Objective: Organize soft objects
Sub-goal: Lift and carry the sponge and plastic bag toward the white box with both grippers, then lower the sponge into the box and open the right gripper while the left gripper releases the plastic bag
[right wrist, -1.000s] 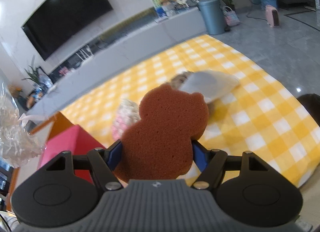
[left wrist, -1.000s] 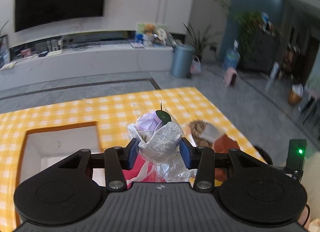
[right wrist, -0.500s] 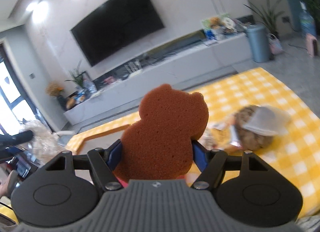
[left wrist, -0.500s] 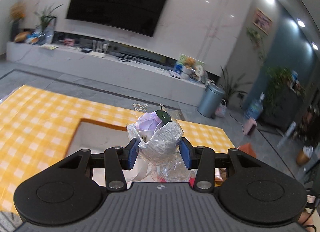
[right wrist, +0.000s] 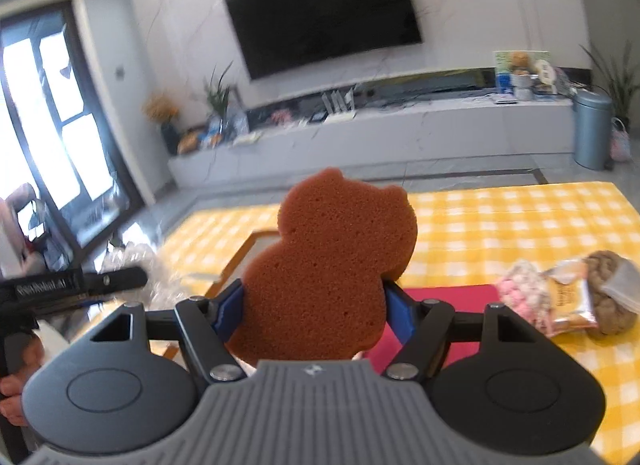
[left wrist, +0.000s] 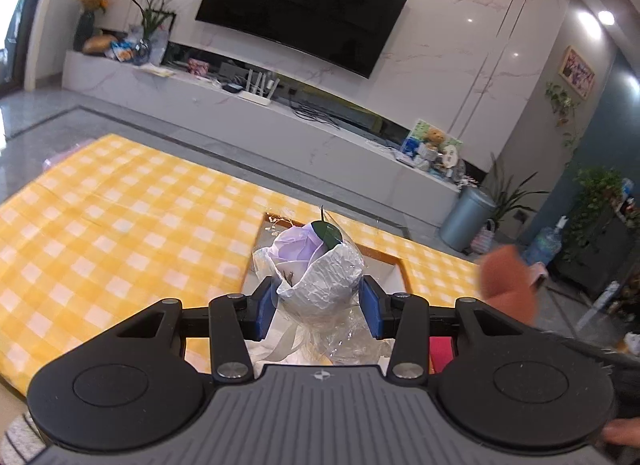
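Note:
My left gripper [left wrist: 318,307] is shut on a wrapped purple rose [left wrist: 310,265] in crinkled clear film, held above the open box [left wrist: 394,277] sunk in the yellow checked tablecloth [left wrist: 120,233]. My right gripper [right wrist: 316,311] is shut on a brown bear-shaped sponge [right wrist: 328,265], held upright above the table. The sponge also shows blurred at the right of the left wrist view [left wrist: 506,279]. The left gripper shows at the left edge of the right wrist view [right wrist: 80,285].
A red flat item [right wrist: 456,295] lies behind the sponge. A pink fluffy item [right wrist: 524,293], a snack packet [right wrist: 568,301] and a brown knitted item [right wrist: 608,293] lie at the table's right. A TV wall, a low cabinet and a grey bin [left wrist: 466,219] stand beyond the table.
Both grippers have swung left and tilted up while keeping their holds. The box now lies ahead of the rose, and the loose items have shifted to the right of the right wrist view.

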`<state>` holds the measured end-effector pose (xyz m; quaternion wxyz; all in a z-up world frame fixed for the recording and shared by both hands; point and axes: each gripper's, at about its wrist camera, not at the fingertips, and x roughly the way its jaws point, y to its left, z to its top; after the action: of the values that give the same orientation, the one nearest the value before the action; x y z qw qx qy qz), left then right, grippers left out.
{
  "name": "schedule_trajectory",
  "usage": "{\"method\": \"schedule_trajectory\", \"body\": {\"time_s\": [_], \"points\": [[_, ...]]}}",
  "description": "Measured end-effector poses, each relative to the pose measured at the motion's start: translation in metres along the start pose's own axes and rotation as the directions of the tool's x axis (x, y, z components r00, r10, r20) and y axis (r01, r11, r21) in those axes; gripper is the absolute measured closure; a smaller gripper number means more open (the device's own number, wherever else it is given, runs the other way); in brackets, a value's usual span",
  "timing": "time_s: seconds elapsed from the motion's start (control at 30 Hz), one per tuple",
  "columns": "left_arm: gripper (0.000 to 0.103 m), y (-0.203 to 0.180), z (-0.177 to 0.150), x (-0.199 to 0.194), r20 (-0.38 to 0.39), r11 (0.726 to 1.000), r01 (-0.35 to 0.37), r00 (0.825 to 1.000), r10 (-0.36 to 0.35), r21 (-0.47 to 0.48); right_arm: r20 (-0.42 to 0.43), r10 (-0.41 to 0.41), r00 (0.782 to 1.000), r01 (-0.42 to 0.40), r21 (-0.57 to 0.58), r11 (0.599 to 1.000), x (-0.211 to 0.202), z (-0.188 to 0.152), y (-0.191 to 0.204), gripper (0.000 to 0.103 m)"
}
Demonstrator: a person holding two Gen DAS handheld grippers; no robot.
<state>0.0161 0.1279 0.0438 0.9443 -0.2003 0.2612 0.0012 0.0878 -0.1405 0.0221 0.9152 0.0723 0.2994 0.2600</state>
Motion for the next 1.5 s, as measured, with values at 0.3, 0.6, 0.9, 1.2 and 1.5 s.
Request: {"method": "schedule_trajectory", "body": {"time_s": [0.3, 0.6, 0.9, 1.2, 1.5], "points": [[0.053, 0.017, -0.009, 0.015, -0.037, 0.999, 0.041, 0.998, -0.041, -0.002, -0.193, -0.267, 0.944, 0.176, -0.388, 0.905, 0.088, -0.038, 0.07, 0.032], [0.053, 0.03, -0.012, 0.02, -0.061, 0.999, 0.014, 0.998, -0.016, -0.033, -0.241, -0.455, 0.857, 0.243, -0.59, 0.77, 0.125, -0.067, 0.071, 0.032], [0.052, 0.029, -0.01, 0.02, -0.064, 1.0, 0.018, 0.998, -0.02, -0.023, -0.277, -0.421, 0.864, 0.22, -0.545, 0.809, 0.12, -0.063, 0.067, 0.023], [0.052, 0.03, -0.01, 0.021, -0.065, 1.0, 0.014, 0.998, -0.016, -0.028, -0.249, -0.27, 0.93, 0.121, -0.487, 0.865, 0.091, -0.044, 0.068, 0.003], [0.052, 0.031, -0.01, 0.022, -0.066, 0.999, 0.013, 0.998, -0.016, -0.031, -0.165, -0.169, 0.972, 0.118, -0.282, 0.952, 0.082, -0.027, 0.058, 0.037]]}}
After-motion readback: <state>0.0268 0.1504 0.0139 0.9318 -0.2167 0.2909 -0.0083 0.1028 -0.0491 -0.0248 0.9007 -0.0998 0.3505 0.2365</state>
